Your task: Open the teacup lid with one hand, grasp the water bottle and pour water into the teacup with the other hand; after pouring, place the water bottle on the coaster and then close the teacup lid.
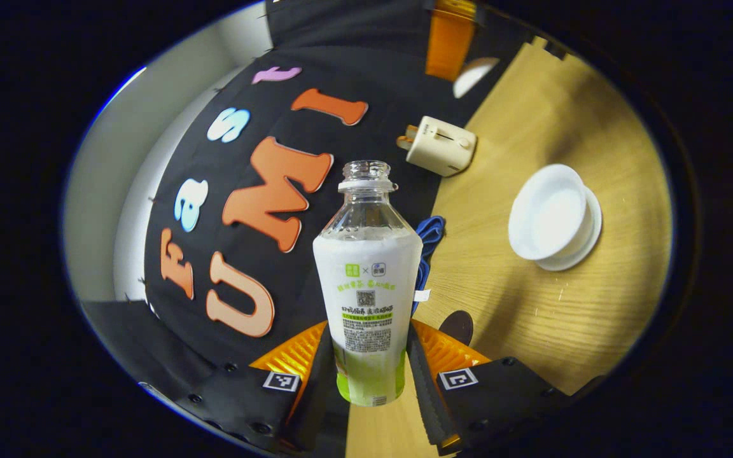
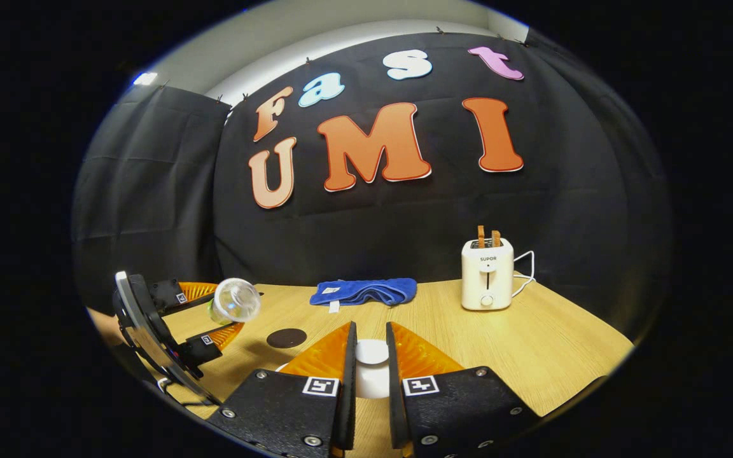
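Left tongs (image 1: 369, 356) pinch the uncapped bottle (image 1: 368, 280) between both fingers, tipped sideways in the air with its mouth pointing away from the open cup (image 1: 551, 213). The cup sits on its saucer on the surface (image 1: 551, 318). Right tongs (image 2: 368, 362) clamp the white lid (image 2: 371, 352) by its knob. The dark coaster (image 2: 286, 338) lies left of the lid, below the bottle.

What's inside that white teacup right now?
The teacup stands uncovered on its saucer, and its inside looks plain white. Whether any water lies in it cannot be told; the bottle is uncapped.
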`<action>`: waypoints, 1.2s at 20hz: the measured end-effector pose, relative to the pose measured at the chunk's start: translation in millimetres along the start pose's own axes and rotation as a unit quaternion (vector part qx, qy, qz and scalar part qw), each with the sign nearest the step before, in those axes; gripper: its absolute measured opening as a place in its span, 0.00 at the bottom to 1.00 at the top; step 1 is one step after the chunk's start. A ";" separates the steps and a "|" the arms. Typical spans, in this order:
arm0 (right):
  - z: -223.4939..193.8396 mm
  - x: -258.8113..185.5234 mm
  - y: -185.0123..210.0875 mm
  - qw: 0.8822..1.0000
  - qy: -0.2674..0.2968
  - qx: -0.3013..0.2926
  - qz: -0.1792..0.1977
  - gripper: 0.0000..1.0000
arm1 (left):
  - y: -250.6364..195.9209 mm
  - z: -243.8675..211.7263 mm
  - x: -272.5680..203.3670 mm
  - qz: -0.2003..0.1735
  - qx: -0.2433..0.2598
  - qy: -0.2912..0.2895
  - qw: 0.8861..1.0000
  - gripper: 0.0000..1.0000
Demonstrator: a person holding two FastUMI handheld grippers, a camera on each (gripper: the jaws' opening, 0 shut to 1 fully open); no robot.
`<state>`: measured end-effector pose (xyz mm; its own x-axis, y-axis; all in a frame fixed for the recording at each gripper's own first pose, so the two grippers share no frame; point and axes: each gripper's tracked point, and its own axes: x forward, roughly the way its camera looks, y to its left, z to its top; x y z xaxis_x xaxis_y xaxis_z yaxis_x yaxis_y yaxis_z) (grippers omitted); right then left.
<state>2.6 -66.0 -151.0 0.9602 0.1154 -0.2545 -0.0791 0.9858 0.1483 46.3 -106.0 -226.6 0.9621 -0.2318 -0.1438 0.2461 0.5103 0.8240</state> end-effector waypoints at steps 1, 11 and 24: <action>1.9 -0.4 -2.0 1.000 -0.001 0.000 -0.002 0.22 | 6.7 4.3 -2.2 0.010 -0.031 -0.002 0.999 0.62; 9.2 -1.6 2.3 1.000 -0.008 -0.010 -0.001 0.23 | 76.2 27.3 29.0 0.023 -0.356 -0.014 0.934 0.65; 0.1 2.0 24.1 0.999 0.005 -0.026 0.021 0.23 | 28.6 -39.5 88.1 -0.023 -0.542 0.059 0.838 0.65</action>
<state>2.6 -42.0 -147.8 0.9531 0.1578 -0.2584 -0.1334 0.9850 0.1095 142.7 -79.1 -237.4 0.9378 -0.2215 -0.2675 0.1845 0.9703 -0.1567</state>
